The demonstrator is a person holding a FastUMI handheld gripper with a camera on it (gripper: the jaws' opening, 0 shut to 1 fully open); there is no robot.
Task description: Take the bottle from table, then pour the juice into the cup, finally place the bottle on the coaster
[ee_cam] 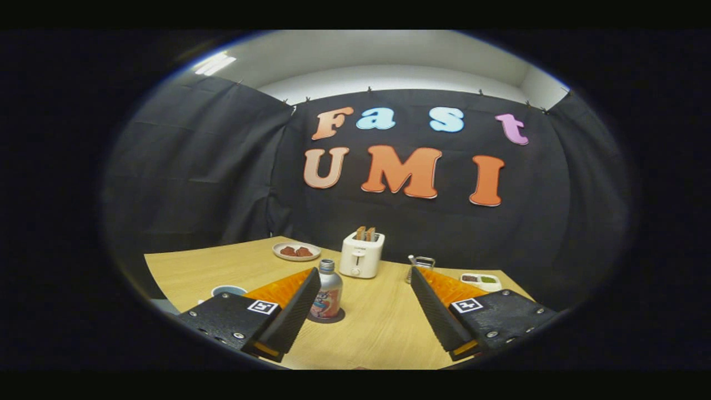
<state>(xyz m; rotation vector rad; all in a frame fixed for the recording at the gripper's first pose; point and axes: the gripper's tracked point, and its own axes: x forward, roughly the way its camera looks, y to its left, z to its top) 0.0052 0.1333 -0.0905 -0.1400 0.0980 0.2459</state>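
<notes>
Gripper view: bottle (328,290) beside spread fingers (303,303).

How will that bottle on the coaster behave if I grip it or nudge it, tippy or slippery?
The bottle looks like rigid metal with a glossy label, so probably stiff but somewhat slippery. It is tall on a narrow base, upright on the coaster, so a high push may tip it. The gripper has its jaws wide open, the bottle beside the left finger.

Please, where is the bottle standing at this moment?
In the gripper view, the bottle stands upright on the dark coaster on the table, just beside the left finger of the open gripper, in front of the white toaster.
</notes>
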